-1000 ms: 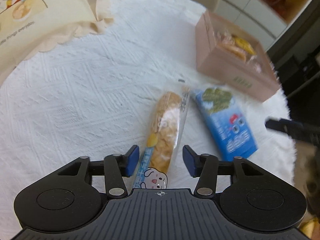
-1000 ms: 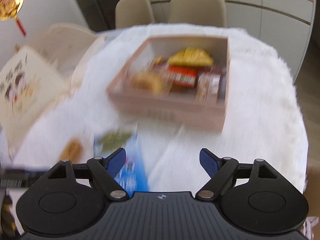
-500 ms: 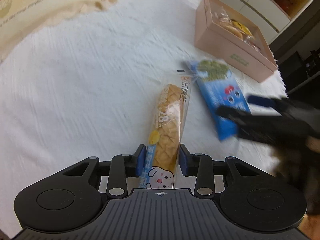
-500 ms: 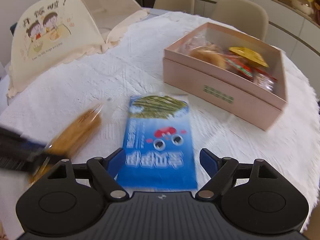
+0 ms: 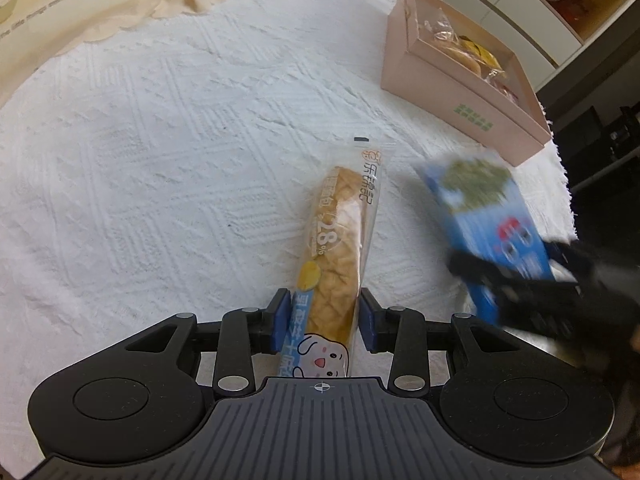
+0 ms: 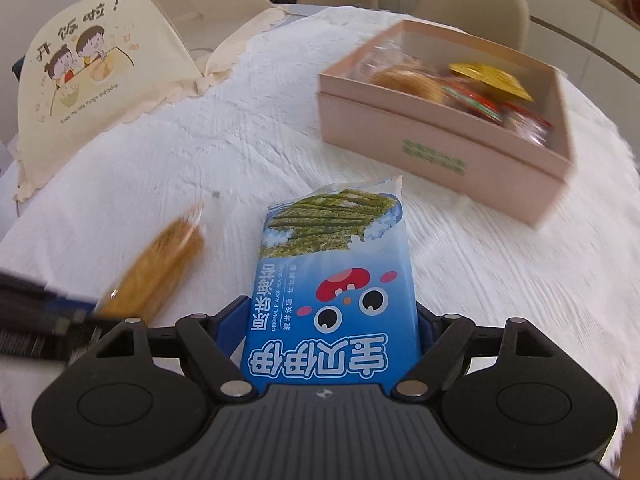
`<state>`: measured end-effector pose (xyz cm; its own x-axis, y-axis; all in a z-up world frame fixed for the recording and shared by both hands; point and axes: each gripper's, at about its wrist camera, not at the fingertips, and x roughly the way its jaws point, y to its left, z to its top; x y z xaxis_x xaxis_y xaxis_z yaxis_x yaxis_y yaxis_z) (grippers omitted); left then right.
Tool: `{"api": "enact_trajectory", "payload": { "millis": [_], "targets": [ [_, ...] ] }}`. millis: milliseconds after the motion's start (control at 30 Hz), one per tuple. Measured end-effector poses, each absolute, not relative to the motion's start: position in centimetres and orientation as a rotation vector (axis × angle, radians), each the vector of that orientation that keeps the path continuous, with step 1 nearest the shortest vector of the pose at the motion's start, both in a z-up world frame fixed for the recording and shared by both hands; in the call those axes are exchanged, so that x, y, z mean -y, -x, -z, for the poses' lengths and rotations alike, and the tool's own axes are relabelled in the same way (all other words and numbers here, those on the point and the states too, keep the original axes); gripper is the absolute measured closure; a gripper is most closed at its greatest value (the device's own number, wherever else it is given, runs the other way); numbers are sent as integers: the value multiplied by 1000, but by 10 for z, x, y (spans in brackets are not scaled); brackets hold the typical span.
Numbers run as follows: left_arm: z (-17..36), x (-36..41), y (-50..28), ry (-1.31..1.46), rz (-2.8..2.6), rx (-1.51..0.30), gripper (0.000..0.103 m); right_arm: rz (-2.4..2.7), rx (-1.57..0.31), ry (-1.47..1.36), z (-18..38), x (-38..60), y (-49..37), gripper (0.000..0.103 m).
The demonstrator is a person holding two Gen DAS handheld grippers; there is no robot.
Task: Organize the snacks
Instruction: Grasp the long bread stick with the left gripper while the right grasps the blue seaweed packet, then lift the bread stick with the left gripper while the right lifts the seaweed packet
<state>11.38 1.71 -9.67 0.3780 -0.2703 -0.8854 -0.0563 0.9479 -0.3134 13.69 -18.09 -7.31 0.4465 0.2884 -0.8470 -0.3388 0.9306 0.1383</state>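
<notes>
My left gripper (image 5: 322, 320) is shut on the near end of a long bread packet (image 5: 340, 236), which points away over the white tablecloth. My right gripper (image 6: 324, 328) is shut on a blue seaweed snack packet (image 6: 336, 280) and holds it off the cloth. The right gripper (image 5: 532, 284) with the blue packet (image 5: 480, 200) also shows blurred at the right of the left wrist view. The bread packet (image 6: 160, 264) shows blurred at the left of the right wrist view. An open pink box (image 6: 440, 152) with several snacks inside stands ahead to the right.
A cream food cover (image 6: 92, 76) with a cartoon print stands at the far left of the round table. Beige chairs (image 6: 472, 4) stand behind the table. The table edge (image 5: 560, 184) is just beyond the pink box (image 5: 452, 92).
My left gripper closed on the bread packet. My right gripper came over the blue packet, closed on it and lifted it.
</notes>
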Motion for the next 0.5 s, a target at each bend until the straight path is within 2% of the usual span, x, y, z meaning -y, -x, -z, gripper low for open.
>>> {"api": "enact_trajectory", "payload": {
  "millis": [267,500],
  "targets": [
    [99,-2,-140,257,156,-1183,63,-335,-1087,-6,84,207,-91,20],
    [101,11,-159,209,175,-1186,62,-273,-1009,112,93,196,-72,16]
  ]
}}
